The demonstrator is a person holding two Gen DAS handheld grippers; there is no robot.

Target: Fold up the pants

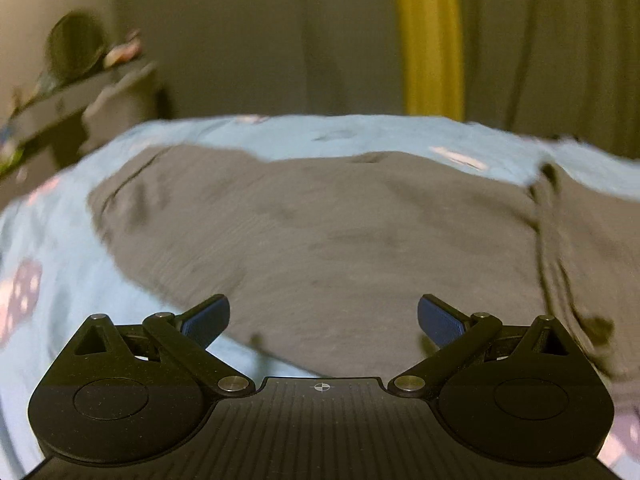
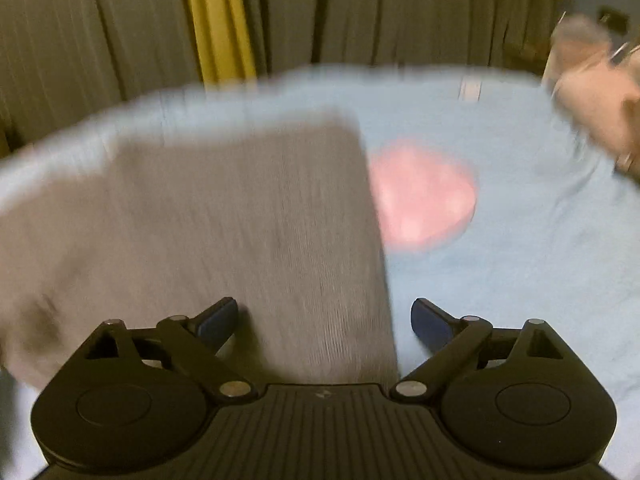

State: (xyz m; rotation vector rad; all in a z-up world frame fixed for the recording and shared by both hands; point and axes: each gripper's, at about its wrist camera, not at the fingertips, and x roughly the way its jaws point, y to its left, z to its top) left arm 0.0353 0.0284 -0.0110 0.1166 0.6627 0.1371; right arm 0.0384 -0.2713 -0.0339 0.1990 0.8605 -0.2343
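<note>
Left wrist view: my left gripper has its blue ribbed pads spread wide, nothing between them, above grey ribbed pants lying flat on a light blue bedsheet. My right gripper is spread apart too, over the pants' straight edge, beside a pink heart print.

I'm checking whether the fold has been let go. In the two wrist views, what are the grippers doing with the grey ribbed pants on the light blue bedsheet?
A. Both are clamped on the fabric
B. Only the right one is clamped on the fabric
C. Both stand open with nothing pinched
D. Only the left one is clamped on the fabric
C: the left gripper and the right gripper both show their blue pads spread wide apart above the grey ribbed pants, which lie loose on the light blue bedsheet.
</note>
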